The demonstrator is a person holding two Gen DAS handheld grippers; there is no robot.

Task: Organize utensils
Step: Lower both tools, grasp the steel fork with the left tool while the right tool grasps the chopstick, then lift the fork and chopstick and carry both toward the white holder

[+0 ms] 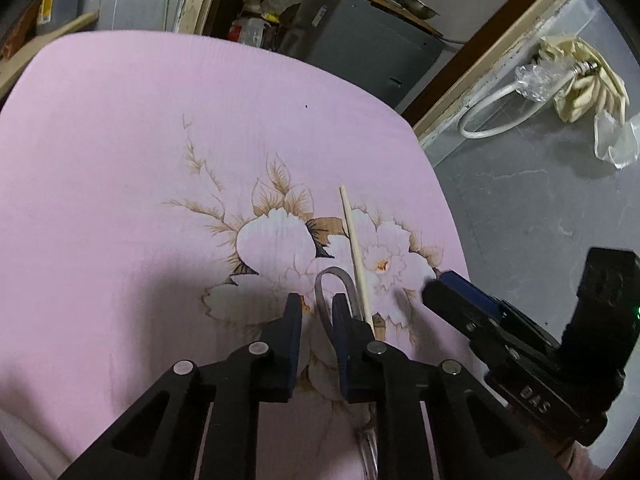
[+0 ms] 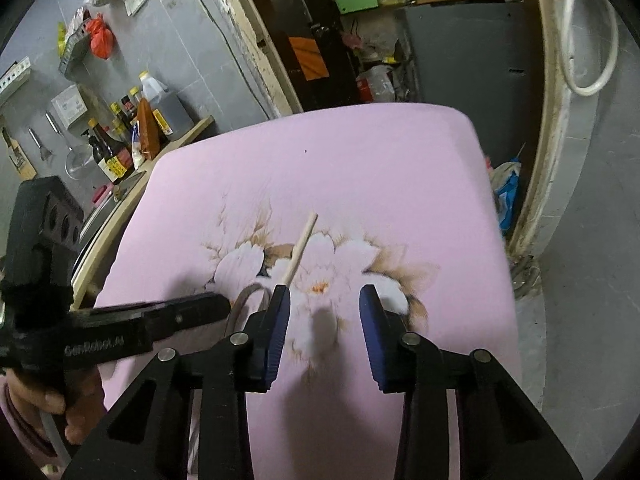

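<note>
A pale wooden chopstick [image 1: 354,248] [image 2: 299,250] lies on the pink flowered tablecloth [image 1: 160,160] [image 2: 360,184]. Beside it lies a metal utensil, its rounded grey handle end [image 1: 326,280] [image 2: 249,295] pointing away from me. My left gripper [image 1: 317,308] [image 2: 220,304] sits low over that handle with its jaws narrowly apart. The handle's left edge runs through the gap, clear of the left pad, and the rest is hidden under the right finger. My right gripper [image 2: 324,300] [image 1: 434,282] stands open just right of the chopstick, over a printed flower, with nothing between its fingers.
The table's right edge [image 1: 444,216] drops to a grey floor with a white hose [image 1: 492,116] and a crumpled rag [image 1: 588,80]. A counter with bottles [image 2: 120,148] lies to the left. A grey cabinet [image 2: 460,56] stands behind. A hand [image 2: 60,404] holds the left gripper.
</note>
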